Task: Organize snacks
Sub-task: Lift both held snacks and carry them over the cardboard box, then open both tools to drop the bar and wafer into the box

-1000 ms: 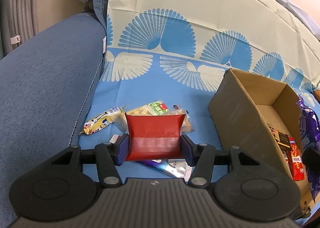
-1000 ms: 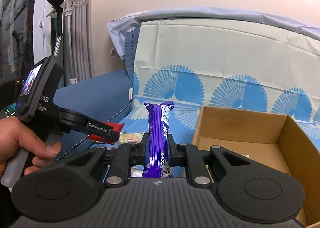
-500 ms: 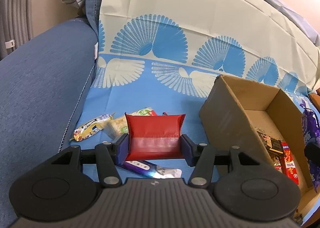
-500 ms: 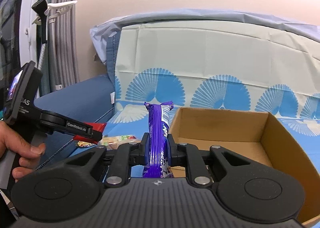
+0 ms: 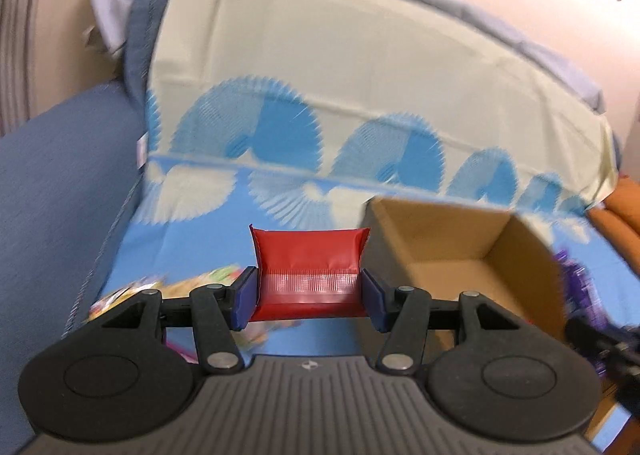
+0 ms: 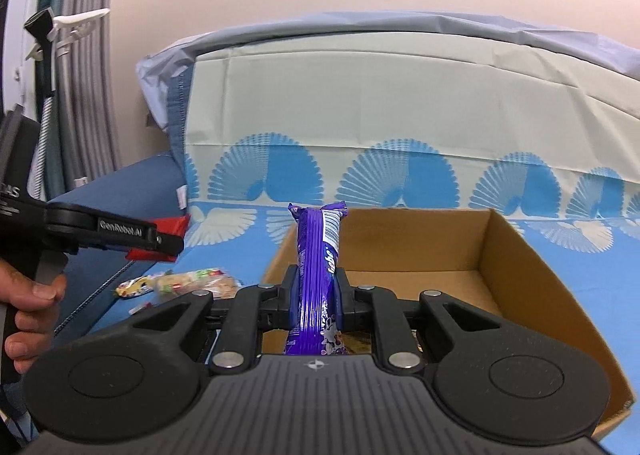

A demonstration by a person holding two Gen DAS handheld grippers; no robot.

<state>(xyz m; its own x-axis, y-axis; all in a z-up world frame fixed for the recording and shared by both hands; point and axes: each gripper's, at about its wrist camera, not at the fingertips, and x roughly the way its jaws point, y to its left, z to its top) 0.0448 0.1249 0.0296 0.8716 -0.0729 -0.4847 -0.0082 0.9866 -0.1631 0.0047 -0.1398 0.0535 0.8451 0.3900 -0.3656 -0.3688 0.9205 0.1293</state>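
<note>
**Two snack packs held above the sofa, one over the box**

The purple snack bar (image 6: 318, 275) stands nearly upright, its long axis running up and away from the camera, crimped end on top. The right gripper (image 6: 316, 301) is clamped narrowly on its lower half, holding it over the near edge of the open cardboard box (image 6: 516, 251).

The red packet (image 5: 309, 273) lies crosswise, its long axis running left to right between the blue pads (image 5: 245, 297); the left gripper (image 5: 309, 297) is spread fairly wide and pinches it by its two short ends. It hangs left of the box (image 5: 440, 231), above the blue patterned cover (image 5: 200, 239).

On the cover, left of the box, lies a loose heap of wrapped snacks (image 6: 192, 281), blurred in the left view. The blue sofa arm (image 5: 52, 191) rises just beyond them.
</note>
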